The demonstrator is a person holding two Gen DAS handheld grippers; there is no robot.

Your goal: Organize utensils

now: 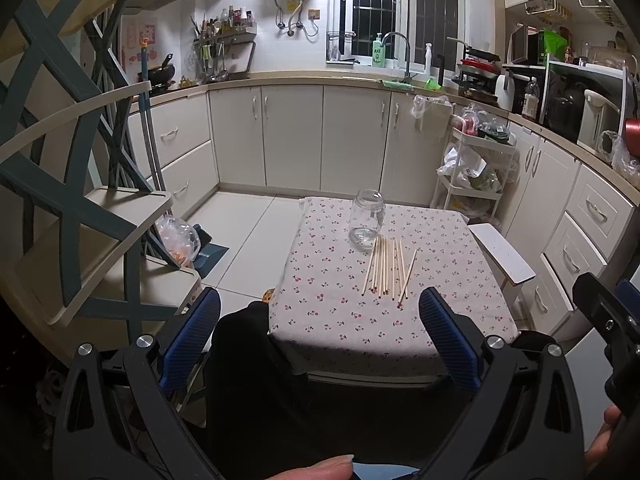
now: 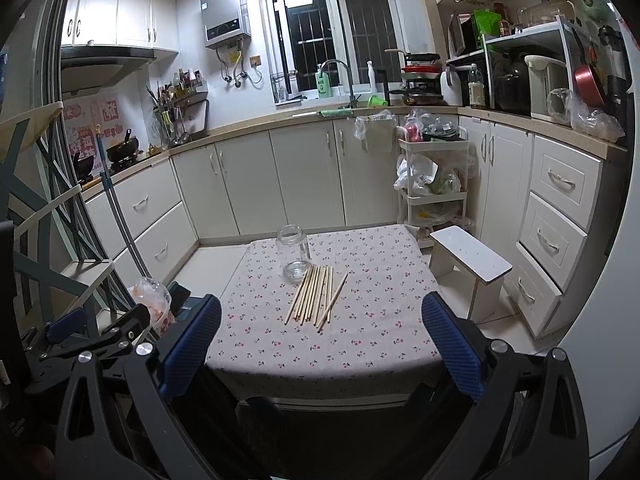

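While both grippers hang back from the table [image 1: 440, 320], the chopsticks [image 1: 387, 267] lie dead ahead, untouched.
Beside the glass jar [image 1: 367, 219], their far tips nearly touch its base, long axes running back toward the tongs; neither side looks clearly nearer. Left gripper [image 1: 320, 336] and right gripper [image 2: 322, 344] both gape wide, holding nothing, touching nothing.

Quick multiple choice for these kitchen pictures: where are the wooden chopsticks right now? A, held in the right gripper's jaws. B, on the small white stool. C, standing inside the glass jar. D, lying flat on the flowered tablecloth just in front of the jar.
D: the chopsticks lie flat in a loose bundle on the tablecloth, in front of the empty upright glass jar, while both grippers hang back, open.
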